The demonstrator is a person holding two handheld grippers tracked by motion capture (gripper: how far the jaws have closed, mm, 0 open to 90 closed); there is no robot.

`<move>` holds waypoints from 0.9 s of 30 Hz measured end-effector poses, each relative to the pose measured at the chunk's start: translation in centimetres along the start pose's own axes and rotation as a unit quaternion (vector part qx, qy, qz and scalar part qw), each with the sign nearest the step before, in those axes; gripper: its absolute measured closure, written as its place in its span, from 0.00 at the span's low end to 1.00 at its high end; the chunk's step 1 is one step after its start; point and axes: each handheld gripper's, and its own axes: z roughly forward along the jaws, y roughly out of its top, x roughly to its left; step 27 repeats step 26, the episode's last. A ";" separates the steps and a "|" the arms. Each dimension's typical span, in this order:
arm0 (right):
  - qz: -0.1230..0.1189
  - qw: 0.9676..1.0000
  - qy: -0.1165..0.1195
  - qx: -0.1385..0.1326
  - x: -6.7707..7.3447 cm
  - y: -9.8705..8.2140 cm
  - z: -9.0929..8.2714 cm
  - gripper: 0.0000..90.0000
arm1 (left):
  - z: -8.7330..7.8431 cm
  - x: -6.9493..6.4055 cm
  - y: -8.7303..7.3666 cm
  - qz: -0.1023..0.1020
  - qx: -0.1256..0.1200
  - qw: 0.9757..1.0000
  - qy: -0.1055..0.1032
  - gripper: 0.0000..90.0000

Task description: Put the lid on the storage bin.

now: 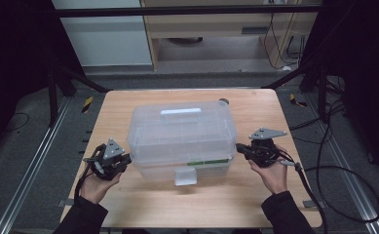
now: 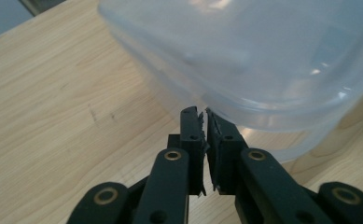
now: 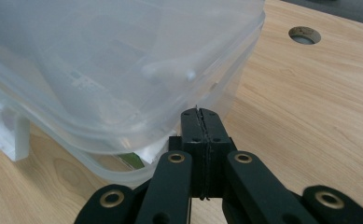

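Both closed, empty grippers — left (image 1: 120, 161) at nine o'clock, right (image 1: 242, 148) at three — flank the plastic box (image 1: 181, 134) (contents blurred) on the table (image 1: 143, 204).

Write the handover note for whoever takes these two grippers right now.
Left gripper: shut, empty, tips at the left end of the clear plastic box.
Right gripper: shut, empty, tips at the box's right end, under the lid rim.
Box: mid-table, lid on, handle flat on top, front latch down.
Done: grippers in place.
Left: everything; box not yet opened or lifted.
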 end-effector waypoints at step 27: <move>0.057 0.990 -0.128 -0.007 -6.3 -4.4 -0.4 0.43 | 2.1 6.0 -4.4 -0.114 -0.008 0.988 0.106 0.51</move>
